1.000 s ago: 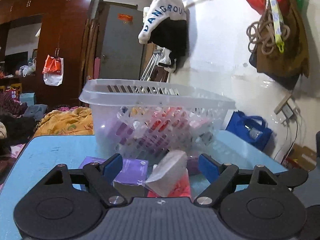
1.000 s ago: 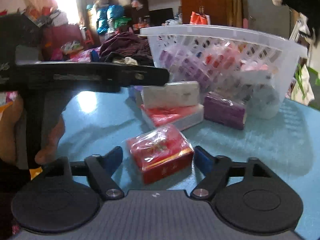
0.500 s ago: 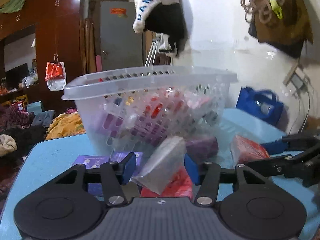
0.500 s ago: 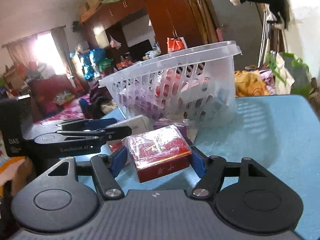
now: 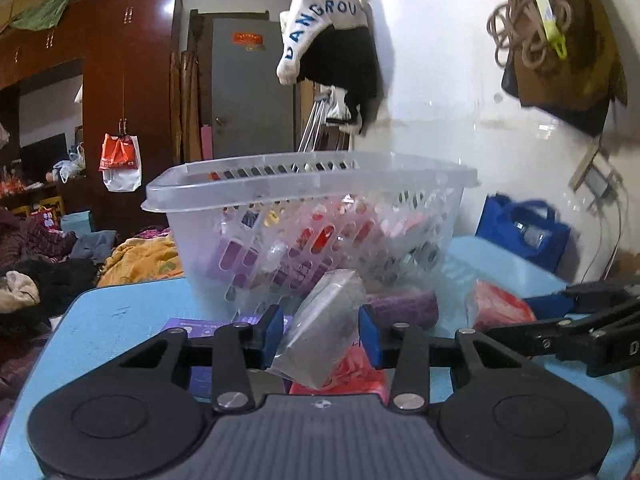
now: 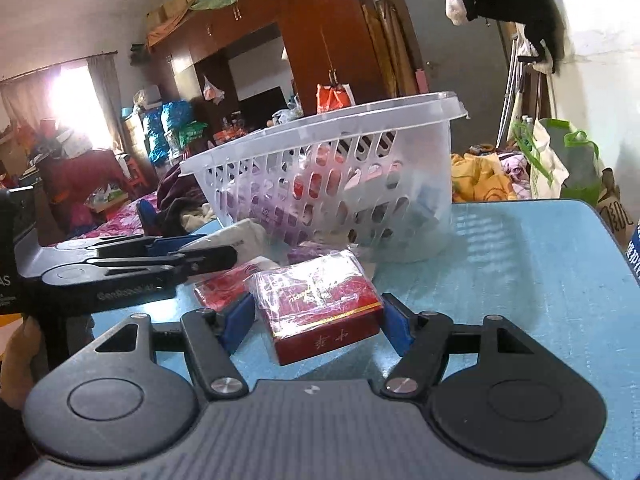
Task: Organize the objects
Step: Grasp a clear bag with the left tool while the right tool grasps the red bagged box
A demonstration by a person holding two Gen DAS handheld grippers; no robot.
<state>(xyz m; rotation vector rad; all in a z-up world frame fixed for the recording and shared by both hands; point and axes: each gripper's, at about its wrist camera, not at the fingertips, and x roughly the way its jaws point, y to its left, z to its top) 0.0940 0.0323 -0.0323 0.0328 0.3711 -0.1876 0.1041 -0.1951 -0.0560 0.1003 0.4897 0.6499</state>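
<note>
My left gripper (image 5: 320, 332) has its jaws closing, and both blue pads press on a white tissue pack (image 5: 324, 320), which is tilted on top of a red pack (image 5: 352, 376). My right gripper (image 6: 318, 320) is shut on a red cellophane-wrapped box (image 6: 320, 300) just above the blue table (image 6: 520, 260). A clear slotted basket (image 6: 320, 128) holding several packs stands right behind both. In the right wrist view the left gripper (image 6: 192, 248) reaches in from the left onto the white tissue pack (image 6: 240, 236). In the left wrist view the right gripper (image 5: 560, 312) enters from the right with the red box (image 5: 496, 304).
A purple pack (image 5: 404, 306) lies against the basket (image 5: 280, 184) wall. A purple box (image 5: 188, 326) lies at the left on the table (image 5: 112, 320). A flat red pack (image 6: 220, 288) lies beside the red box. Piled clothes, bags and a wardrobe surround the table.
The left jaws have closed in from wide apart onto the white tissue pack. The right gripper has rolled and shifted with the red box, coming alongside the left gripper.
</note>
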